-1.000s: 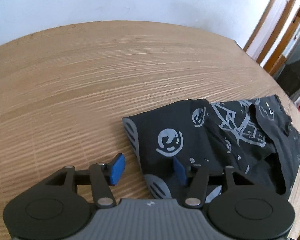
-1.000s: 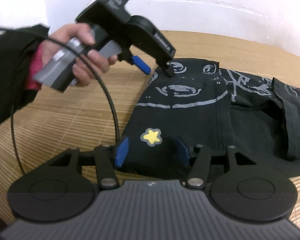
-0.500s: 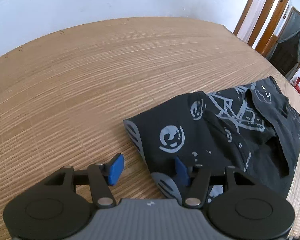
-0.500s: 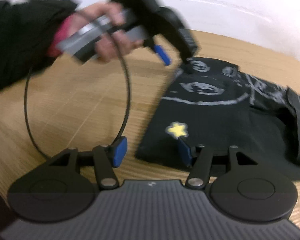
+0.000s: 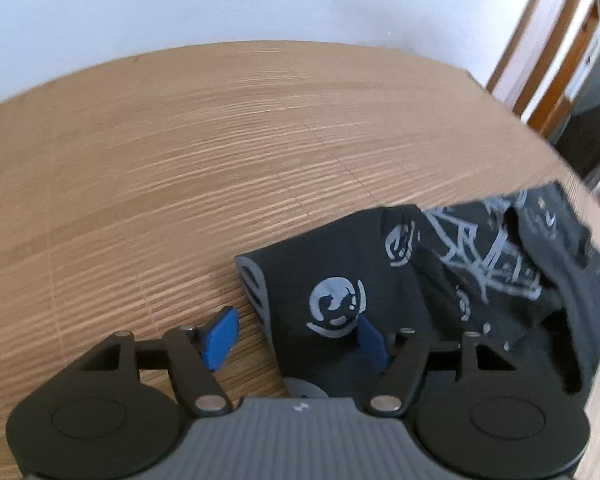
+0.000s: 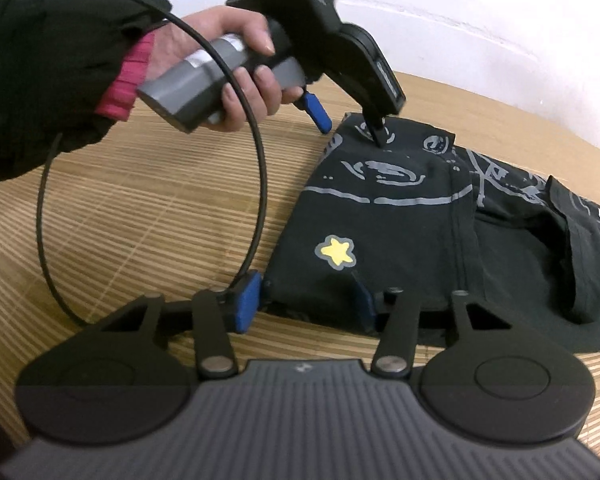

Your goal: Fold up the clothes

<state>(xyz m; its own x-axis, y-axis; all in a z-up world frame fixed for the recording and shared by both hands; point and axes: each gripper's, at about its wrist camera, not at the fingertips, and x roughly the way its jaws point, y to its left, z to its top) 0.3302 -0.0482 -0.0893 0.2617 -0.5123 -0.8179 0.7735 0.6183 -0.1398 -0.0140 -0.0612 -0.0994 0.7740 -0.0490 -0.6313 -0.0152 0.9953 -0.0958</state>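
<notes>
A black garment [image 6: 400,232] with grey planet prints and a yellow star [image 6: 335,251] lies partly folded on the wooden table [image 6: 140,208]. My right gripper [image 6: 305,306] is low at its near left corner. Its jaws are closing with the cloth's edge between them, and the pads do not clamp it. A hand holds my left gripper [image 6: 348,124] at the far left corner. In the left wrist view the garment [image 5: 380,280] has its corner between the left gripper's [image 5: 296,340] opening jaws, one pad over the table, the other over the cloth.
A black cable [image 6: 260,184] loops from the left gripper over the table to my right gripper's left finger. A dark sleeve [image 6: 48,60] reaches in from the left. The table's right edge [image 5: 540,136] runs close to the garment, with a doorway [image 5: 580,92] beyond. A white wall stands behind.
My right gripper's jaws have narrowed around the garment's near corner after a small sideways shift. The left gripper's jaws have widened a little at the far corner.
</notes>
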